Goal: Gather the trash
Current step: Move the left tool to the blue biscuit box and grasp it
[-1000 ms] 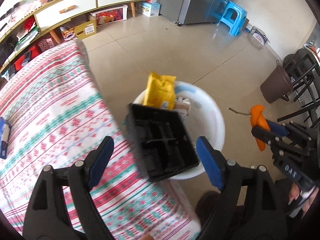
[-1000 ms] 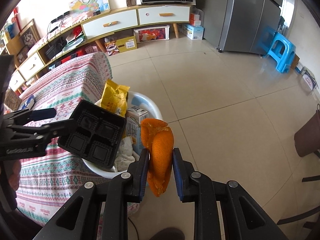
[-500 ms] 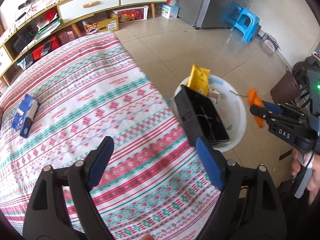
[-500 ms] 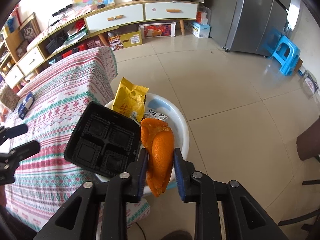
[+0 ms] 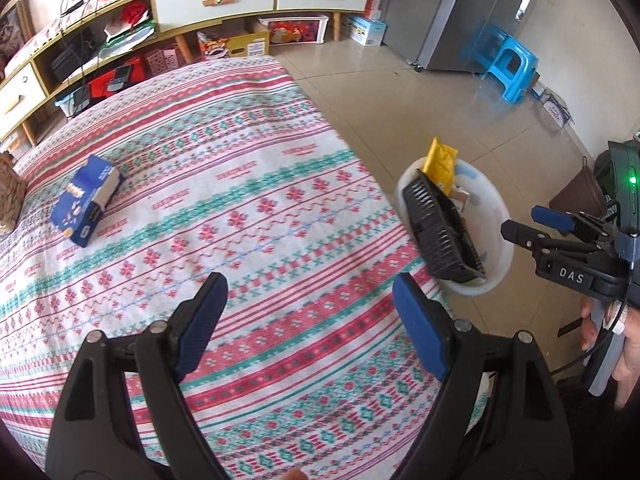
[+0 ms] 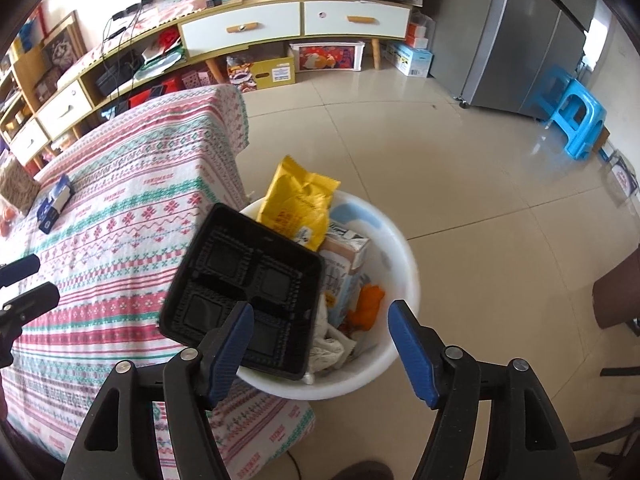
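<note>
Left wrist view: the left tongs (image 5: 306, 320) gape empty over the woven, patterned tabletop (image 5: 248, 184); a blue carton (image 5: 86, 200) lies there. "DAS" labels the right tongs (image 5: 528, 222).

Right wrist view: the right tongs (image 6: 320, 342), jaws just opening, hold nothing above the round white basin (image 6: 404, 248), where the orange peel (image 6: 366, 306) lies beside a ribbed black tray (image 6: 244, 296) and crinkled yellow bag (image 6: 298, 204).

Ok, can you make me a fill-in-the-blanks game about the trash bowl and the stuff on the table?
1. The white basin sits on the ____.
2. The tray leaning in the basin is ____.
3. The box left on the tablecloth is ____.
4. The orange peel lies inside the ____.

Missing words: floor; black; blue; basin
</note>
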`<action>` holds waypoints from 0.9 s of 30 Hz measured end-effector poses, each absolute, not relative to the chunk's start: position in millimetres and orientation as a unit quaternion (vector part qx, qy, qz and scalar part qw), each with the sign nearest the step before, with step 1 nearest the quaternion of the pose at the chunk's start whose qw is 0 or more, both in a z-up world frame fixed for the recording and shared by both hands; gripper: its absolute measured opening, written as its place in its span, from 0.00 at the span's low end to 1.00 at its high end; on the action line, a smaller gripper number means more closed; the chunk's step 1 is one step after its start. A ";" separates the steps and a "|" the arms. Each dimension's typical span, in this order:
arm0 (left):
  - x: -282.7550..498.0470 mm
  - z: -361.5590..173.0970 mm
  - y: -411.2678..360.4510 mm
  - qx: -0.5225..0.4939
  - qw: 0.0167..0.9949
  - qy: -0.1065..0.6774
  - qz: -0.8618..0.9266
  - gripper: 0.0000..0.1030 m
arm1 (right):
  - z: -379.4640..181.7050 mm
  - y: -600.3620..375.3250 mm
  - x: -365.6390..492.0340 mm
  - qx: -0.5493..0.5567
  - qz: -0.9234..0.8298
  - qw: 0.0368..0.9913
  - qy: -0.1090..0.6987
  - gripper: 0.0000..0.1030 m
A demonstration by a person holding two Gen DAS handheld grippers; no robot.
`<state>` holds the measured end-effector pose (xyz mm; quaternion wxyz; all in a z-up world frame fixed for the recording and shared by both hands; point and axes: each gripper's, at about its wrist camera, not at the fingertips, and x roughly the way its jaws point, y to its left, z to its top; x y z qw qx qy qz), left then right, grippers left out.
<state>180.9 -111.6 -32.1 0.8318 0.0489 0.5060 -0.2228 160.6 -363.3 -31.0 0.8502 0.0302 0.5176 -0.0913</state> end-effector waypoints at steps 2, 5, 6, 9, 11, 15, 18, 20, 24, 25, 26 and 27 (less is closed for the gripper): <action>185.4 -31.9 -103.1 0.050 0.834 0.506 -0.214 0.82 | -31.7 -356.6 163.7 0.024 -0.087 0.850 0.520 0.71; 193.9 -31.2 -86.0 0.046 0.837 0.508 -0.197 0.82 | -30.1 -346.1 169.8 0.017 -0.080 0.851 0.520 0.71; 196.9 -31.2 -80.7 0.044 0.838 0.510 -0.192 0.82 | -28.8 -342.2 172.1 0.016 -0.077 0.851 0.518 0.71; 210.3 -33.6 -59.4 0.036 0.840 0.514 -0.169 0.82 | -24.6 -331.6 179.2 0.014 -0.067 0.854 0.515 0.72; 219.8 -36.2 -44.5 0.032 0.841 0.518 -0.151 0.82 | -22.0 -322.8 184.7 0.012 -0.059 0.856 0.513 0.73; 238.8 -42.9 -13.7 0.018 0.845 0.520 -0.119 0.82 | -19.2 -303.6 196.1 0.005 -0.043 0.859 0.511 0.74; 253.2 -52.9 7.8 0.005 0.849 0.520 -0.096 0.82 | -19.8 -289.0 204.9 0.002 -0.032 0.859 0.511 0.75; 261.2 -59.5 17.7 0.004 0.850 0.519 -0.085 0.82 | -21.8 -281.1 209.2 -0.001 -0.026 0.858 0.514 0.75; 280.5 -73.0 34.2 0.015 0.853 0.517 -0.069 0.82 | -27.1 -273.0 213.9 -0.007 -0.018 0.855 0.519 0.75; 286.0 -75.9 37.8 0.024 0.855 0.514 -0.067 0.82 | -27.3 -272.3 214.0 -0.009 -0.017 0.855 0.519 0.75; 291.5 -77.0 39.1 0.030 0.856 0.511 -0.066 0.82 | -27.2 -272.3 213.8 -0.010 -0.017 0.855 0.519 0.75; 296.6 -79.3 41.2 0.037 0.858 0.508 -0.066 0.82 | -27.2 -272.4 213.5 -0.010 -0.017 0.855 0.518 0.75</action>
